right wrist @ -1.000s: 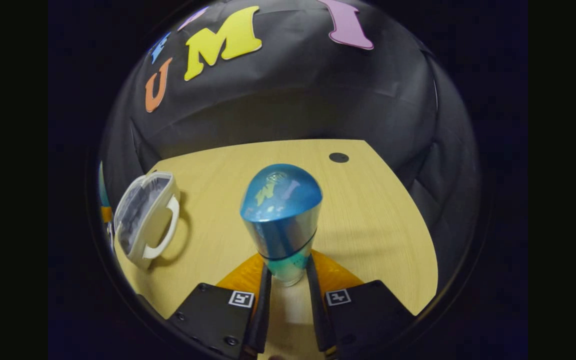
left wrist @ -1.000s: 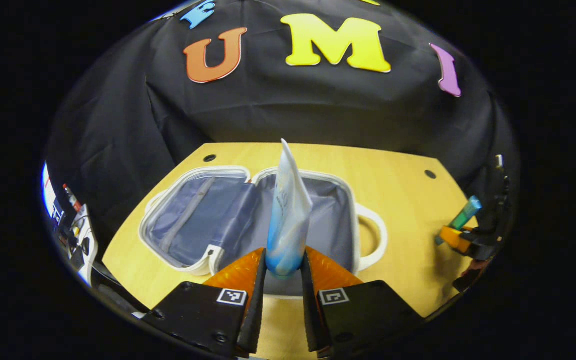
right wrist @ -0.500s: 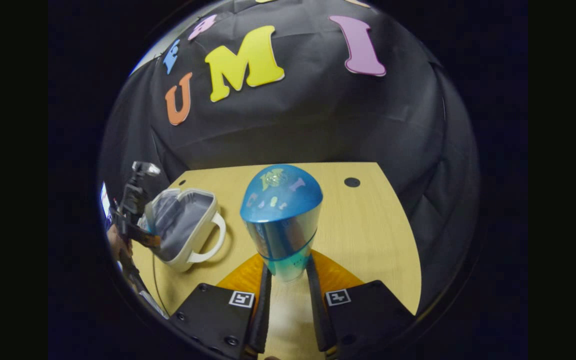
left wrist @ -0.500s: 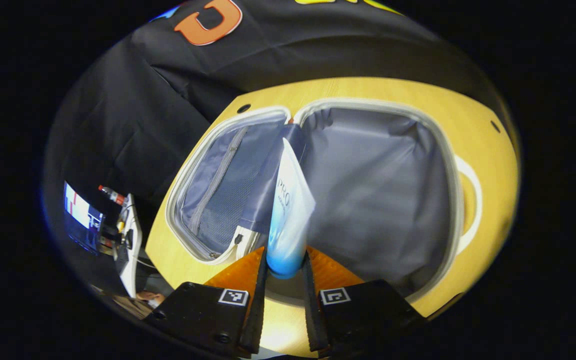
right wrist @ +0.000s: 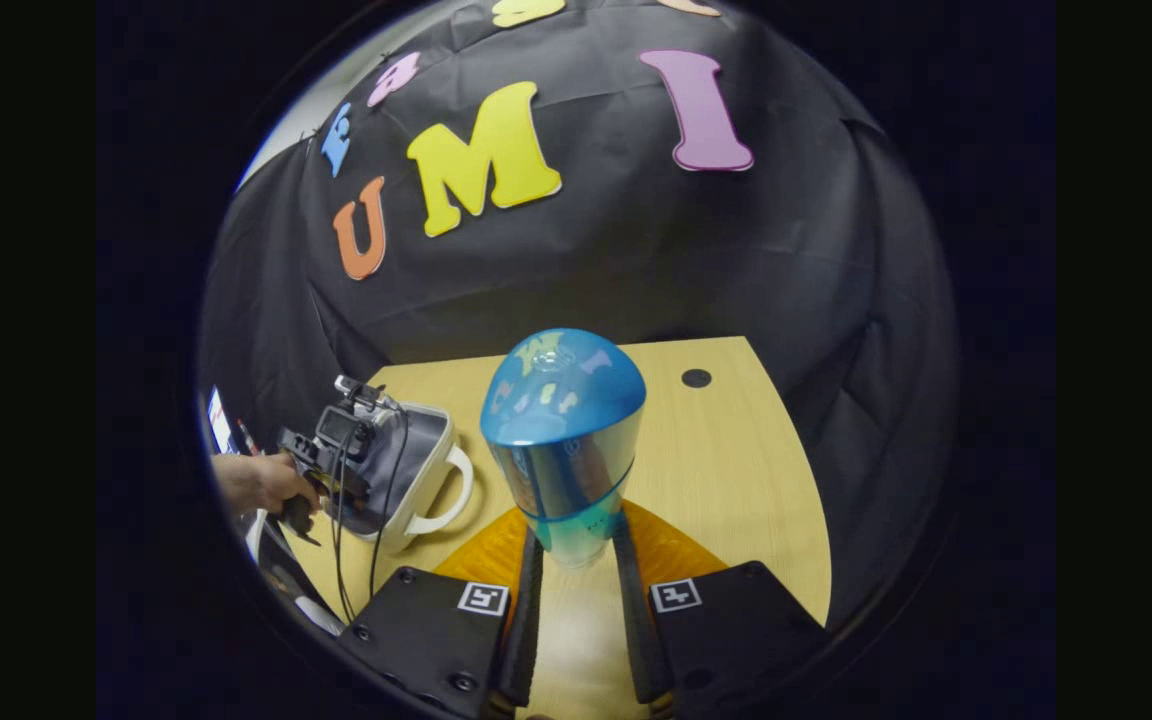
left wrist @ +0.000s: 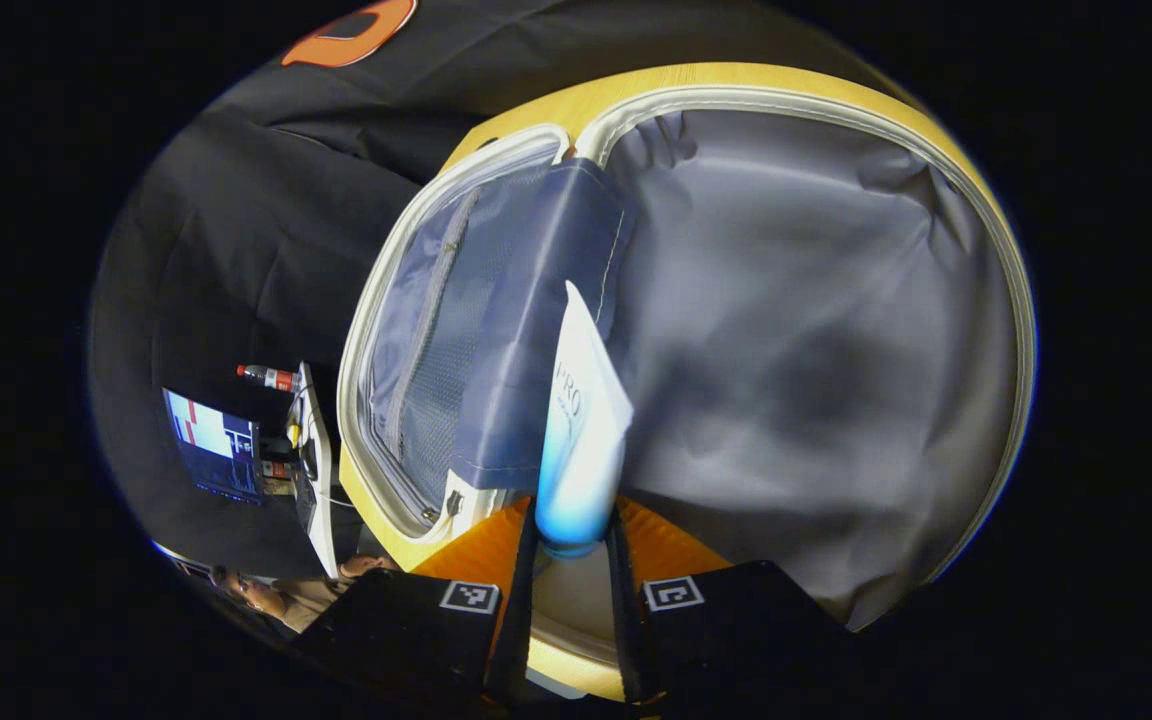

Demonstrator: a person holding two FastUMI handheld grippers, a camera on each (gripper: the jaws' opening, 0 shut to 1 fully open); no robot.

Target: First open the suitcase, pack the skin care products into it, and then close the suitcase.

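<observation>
Suitcase (left wrist: 816, 330) lies open on the tabletop (right wrist: 726, 470) under my left gripper (left wrist: 569, 545), whose fingers pinch a white-and-blue tube (left wrist: 581, 430) over its grey lining. My right gripper (right wrist: 576, 560) pinches a blue bottle (right wrist: 563, 440), apparently clear of the tabletop, well apart from the suitcase.

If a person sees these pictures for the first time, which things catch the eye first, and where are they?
In the left gripper view, the open suitcase with its grey lining lies spread wide, and a white and blue tube stands up from the left tongs right over it. In the right gripper view, a shiny blue bottle is pinched in the right tongs above the wooden table.
</observation>
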